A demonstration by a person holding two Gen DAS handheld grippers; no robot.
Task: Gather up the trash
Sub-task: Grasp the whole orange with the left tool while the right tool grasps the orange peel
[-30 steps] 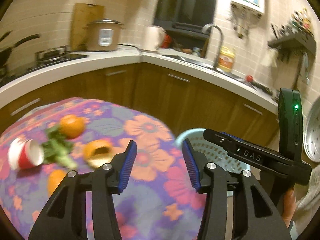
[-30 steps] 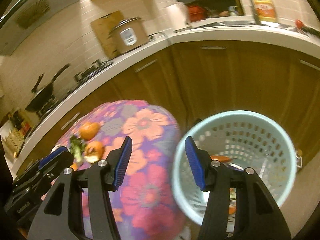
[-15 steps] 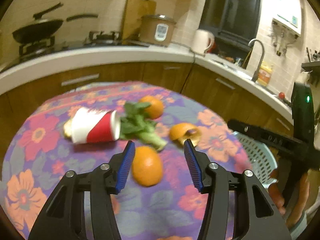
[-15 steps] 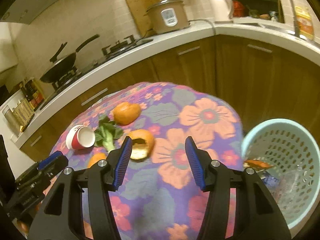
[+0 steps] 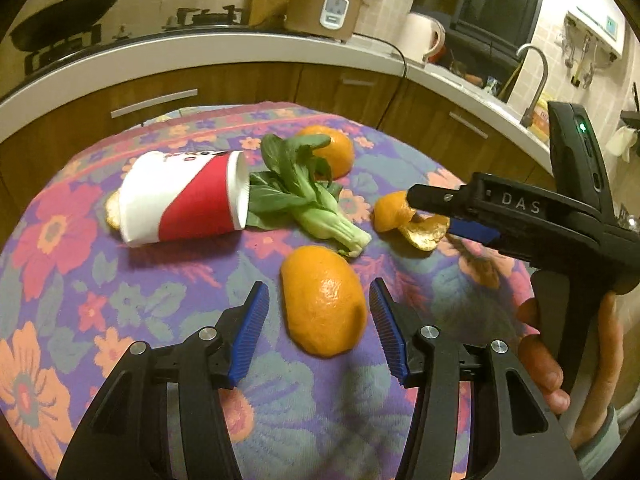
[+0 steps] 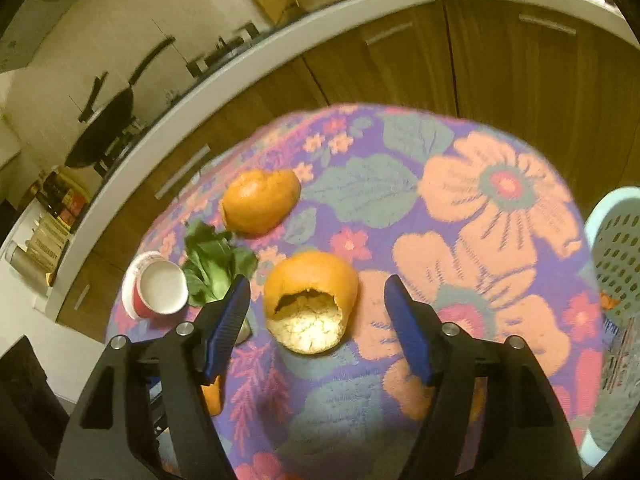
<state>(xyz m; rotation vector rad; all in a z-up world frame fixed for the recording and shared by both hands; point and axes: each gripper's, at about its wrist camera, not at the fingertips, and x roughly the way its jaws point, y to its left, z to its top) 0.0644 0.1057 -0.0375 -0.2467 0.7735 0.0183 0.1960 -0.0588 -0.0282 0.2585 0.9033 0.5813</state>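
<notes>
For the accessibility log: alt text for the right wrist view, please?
The right tongs, jaws opening, straddle a hollow orange peel on a floral tablecloth without touching it. Behind lie another peel, greens and a tipped red cup; a pale perforated basket stands at right.

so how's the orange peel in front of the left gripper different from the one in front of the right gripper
The peel ahead of the left gripper is a closed dome, smooth skin up, no pith showing. The peel ahead of the right gripper is torn open, its pale pith and hollow facing the camera. The closed one looks longer, the torn one rounder. Both are orange, lie on the flowered cloth, and are gripped by neither gripper; the right jaws are opening.
</notes>
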